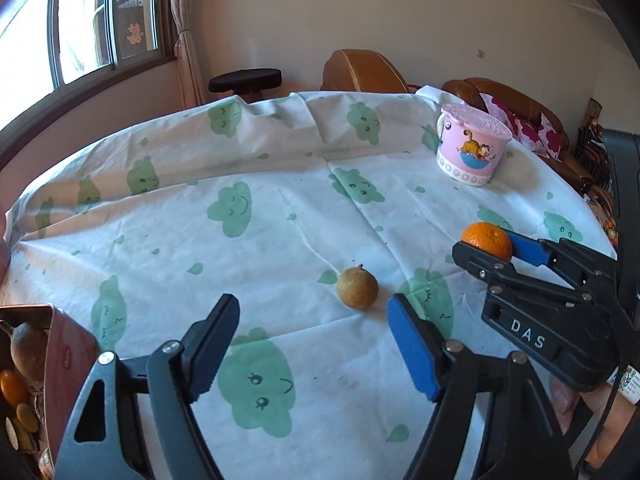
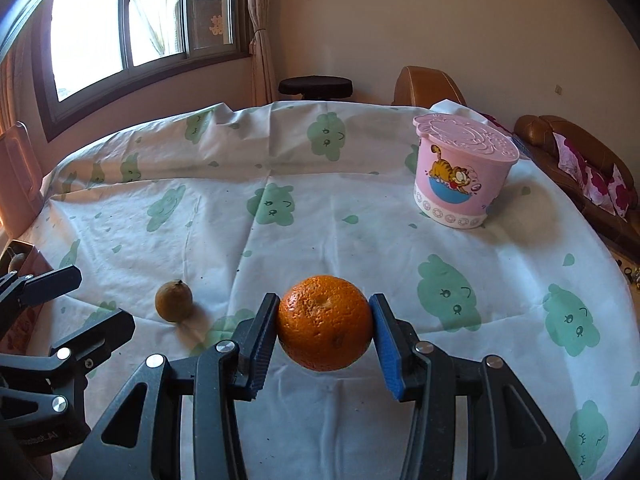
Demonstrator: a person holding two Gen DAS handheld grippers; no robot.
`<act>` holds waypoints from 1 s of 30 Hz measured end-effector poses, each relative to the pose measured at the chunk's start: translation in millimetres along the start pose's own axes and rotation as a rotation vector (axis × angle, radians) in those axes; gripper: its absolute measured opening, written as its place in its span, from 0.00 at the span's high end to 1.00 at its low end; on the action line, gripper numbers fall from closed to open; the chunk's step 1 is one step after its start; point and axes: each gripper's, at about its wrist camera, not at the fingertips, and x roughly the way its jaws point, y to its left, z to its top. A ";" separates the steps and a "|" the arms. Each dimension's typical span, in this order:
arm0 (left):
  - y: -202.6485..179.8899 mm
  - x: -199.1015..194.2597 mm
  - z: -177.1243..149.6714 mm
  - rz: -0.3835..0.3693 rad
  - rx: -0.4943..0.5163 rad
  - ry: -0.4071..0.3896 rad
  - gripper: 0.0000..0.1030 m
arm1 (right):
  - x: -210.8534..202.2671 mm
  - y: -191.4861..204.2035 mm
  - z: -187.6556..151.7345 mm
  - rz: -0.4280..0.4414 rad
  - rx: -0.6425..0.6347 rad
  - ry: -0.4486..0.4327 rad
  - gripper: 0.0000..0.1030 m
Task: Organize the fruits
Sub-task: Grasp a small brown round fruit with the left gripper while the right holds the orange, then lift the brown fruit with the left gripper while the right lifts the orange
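Note:
My right gripper [image 2: 325, 330] is shut on an orange [image 2: 325, 323] and holds it above the tablecloth; the orange [image 1: 486, 240] and right gripper [image 1: 490, 247] also show at the right of the left wrist view. A small brown-yellow fruit [image 1: 357, 287] lies on the cloth just ahead of my left gripper [image 1: 314, 326], which is open and empty. The same fruit [image 2: 173, 301] lies left of the orange in the right wrist view, where the left gripper [image 2: 86, 300] shows at the left edge. A pink box [image 1: 64, 356] holding several fruits sits at the lower left.
A pink lidded Garfield bucket [image 2: 460, 176] stands at the far right of the table, also in the left wrist view [image 1: 472, 144]. The table wears a white cloth with green clouds [image 1: 240, 208]. Brown sofa [image 2: 576, 168], stool [image 2: 316, 87] and window lie beyond.

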 end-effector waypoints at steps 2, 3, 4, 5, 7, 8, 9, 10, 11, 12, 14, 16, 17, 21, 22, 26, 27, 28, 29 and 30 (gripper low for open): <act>-7.6 8.5 3.5 -0.012 0.013 0.010 0.32 | 2.0 -9.4 -0.5 0.023 0.035 0.010 0.54; -10.2 12.8 5.3 -0.023 0.016 0.017 0.36 | 1.9 -11.1 -0.5 0.022 0.038 0.008 0.54; -12.0 16.6 6.8 -0.034 0.013 0.025 0.39 | 1.6 -12.3 -0.8 0.023 0.040 0.008 0.54; -12.5 20.5 8.0 -0.046 0.008 0.036 0.40 | 2.0 -13.2 -0.8 0.031 0.044 0.010 0.54; -10.8 29.0 9.8 -0.073 -0.014 0.061 0.47 | 3.3 -14.6 -1.0 0.041 0.054 0.016 0.54; -9.0 33.3 10.4 -0.078 -0.026 0.074 0.50 | 4.0 -15.1 -0.9 0.044 0.055 0.017 0.54; -7.6 37.3 10.8 -0.082 -0.033 0.086 0.56 | 4.4 -14.7 -0.9 0.048 0.054 0.019 0.54; -7.4 38.1 11.2 -0.079 -0.030 0.078 0.60 | 5.4 -13.9 -0.8 0.047 0.050 0.023 0.54; -8.0 38.8 11.8 -0.073 -0.023 0.078 0.61 | 6.5 -12.8 -0.7 0.044 0.045 0.028 0.54; -8.0 39.1 11.7 -0.071 -0.019 0.074 0.61 | 8.0 -11.8 -0.7 0.045 0.039 0.033 0.54; -8.5 39.2 10.9 -0.071 -0.013 0.070 0.65 | 9.3 -10.6 -1.0 0.043 0.033 0.041 0.54; -8.4 39.6 10.7 -0.082 -0.011 0.070 0.73 | 10.3 -9.2 -1.3 0.042 0.025 0.047 0.54; -7.8 39.2 10.3 -0.085 -0.013 0.069 0.73 | 10.5 -8.2 -1.4 0.043 0.020 0.049 0.54; -2.7 38.4 9.5 -0.092 -0.038 0.065 0.73 | 11.5 -5.4 -1.6 0.044 0.008 0.051 0.54; -1.2 38.0 9.1 -0.094 -0.045 0.064 0.73 | 11.5 -4.9 -1.7 0.051 0.005 0.052 0.54; 3.4 35.6 8.0 -0.082 -0.069 0.054 0.73 | 12.0 -2.0 -2.0 0.048 -0.012 0.056 0.53; 4.1 35.2 7.9 -0.078 -0.073 0.051 0.73 | 12.1 -1.1 -1.9 0.051 -0.017 0.056 0.54; 4.7 34.9 8.0 -0.073 -0.078 0.047 0.73 | 12.0 -0.2 -1.8 0.048 -0.021 0.055 0.54; 5.2 33.5 7.8 -0.067 -0.080 0.041 0.73 | 11.6 0.5 -1.8 0.046 -0.025 0.053 0.53; 4.6 32.4 8.0 -0.062 -0.078 0.033 0.73 | 10.6 1.1 -2.1 0.050 -0.029 0.049 0.53</act>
